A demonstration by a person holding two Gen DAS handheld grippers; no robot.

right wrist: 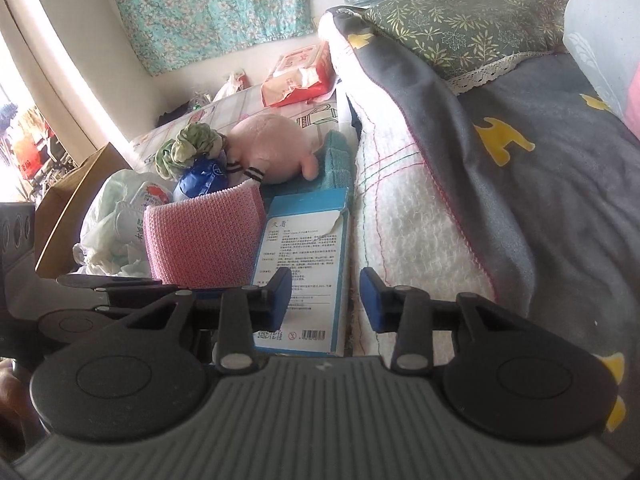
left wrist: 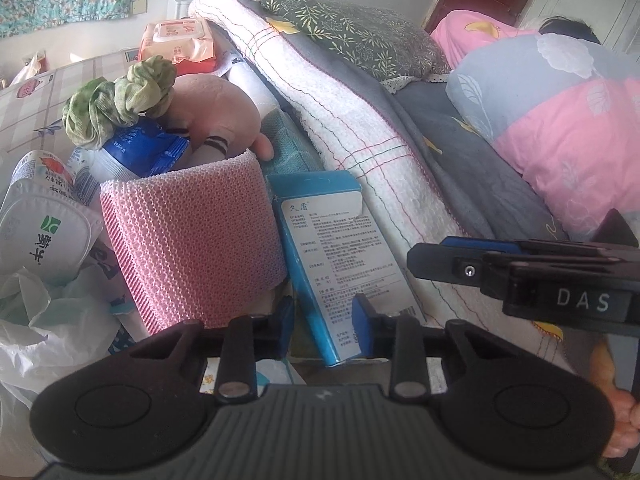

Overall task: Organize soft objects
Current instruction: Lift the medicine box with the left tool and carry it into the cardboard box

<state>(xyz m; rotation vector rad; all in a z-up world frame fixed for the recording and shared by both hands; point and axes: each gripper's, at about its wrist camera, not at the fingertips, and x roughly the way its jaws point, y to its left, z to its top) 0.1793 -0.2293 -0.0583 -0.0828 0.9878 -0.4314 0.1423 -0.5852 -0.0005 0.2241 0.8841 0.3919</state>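
pink mesh cloth (left wrist: 188, 248), upright, curved

Light: you get soft daylight, washed out at the right wrist view's left edge | Shadows: faint, diffuse | Focus: your close black gripper bodies look soft, mid-frame sharp | Distortion: strong fisheye bending, dark vignette in corners
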